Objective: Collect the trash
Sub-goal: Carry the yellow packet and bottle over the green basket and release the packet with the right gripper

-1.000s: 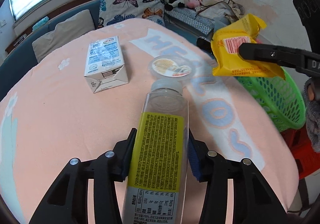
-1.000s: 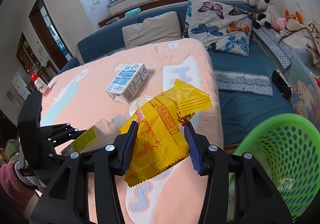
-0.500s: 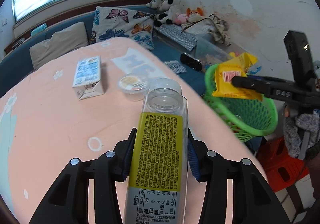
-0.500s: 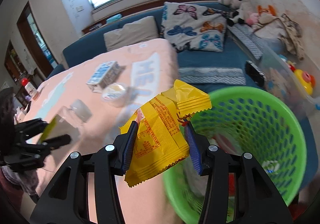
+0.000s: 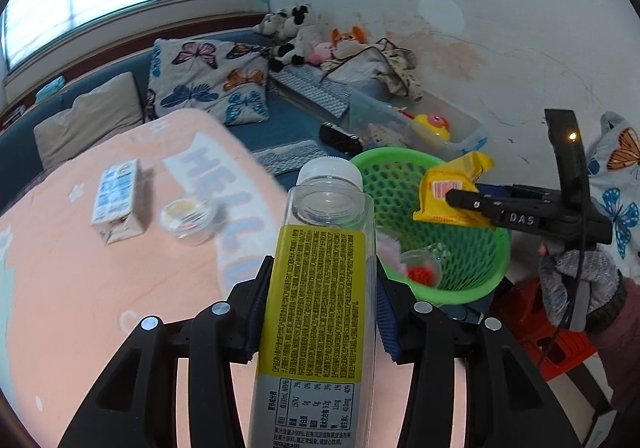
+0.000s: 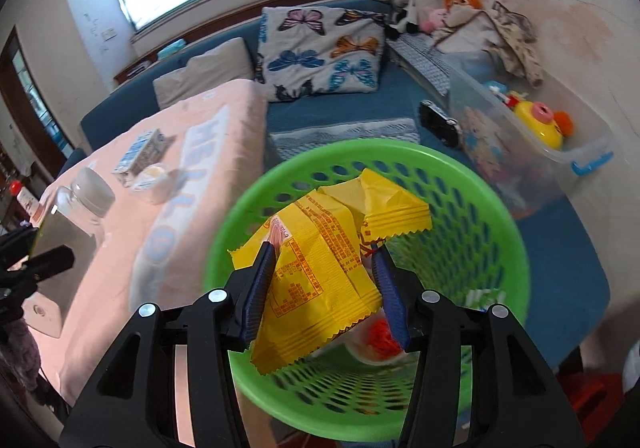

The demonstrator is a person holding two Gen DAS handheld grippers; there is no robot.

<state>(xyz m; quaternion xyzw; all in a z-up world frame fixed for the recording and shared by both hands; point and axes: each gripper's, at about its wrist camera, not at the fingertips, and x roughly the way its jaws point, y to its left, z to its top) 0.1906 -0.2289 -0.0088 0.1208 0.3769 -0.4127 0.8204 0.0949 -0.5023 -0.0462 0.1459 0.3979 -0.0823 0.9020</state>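
My left gripper (image 5: 320, 268) is shut on a clear empty bottle (image 5: 316, 308) with a yellow label and a white cap, held above the pink table near its right edge. My right gripper (image 6: 324, 260) holds a yellow snack packet (image 6: 320, 248) over the mouth of the green basket (image 6: 512, 232); its jaws are opening, and the packet still sits between the pads. In the left wrist view the right gripper (image 5: 452, 195) and the packet (image 5: 448, 183) hang above the basket (image 5: 472, 288). The right wrist view has the bottle (image 6: 76, 207) at its left.
A small milk carton (image 5: 118, 199) and a round lidded cup (image 5: 188, 213) lie on the pink tablecloth (image 5: 80, 288). A cup with red bits (image 5: 420, 272) lies in the basket. A clear toy bin (image 5: 440, 123) stands behind it, a red stool (image 5: 552, 340) below.
Both grippers moved right, away from the table's middle. The packet now hangs over the basket's mouth, and the right jaws stand slightly wider. The bottle has come closer to the basket.
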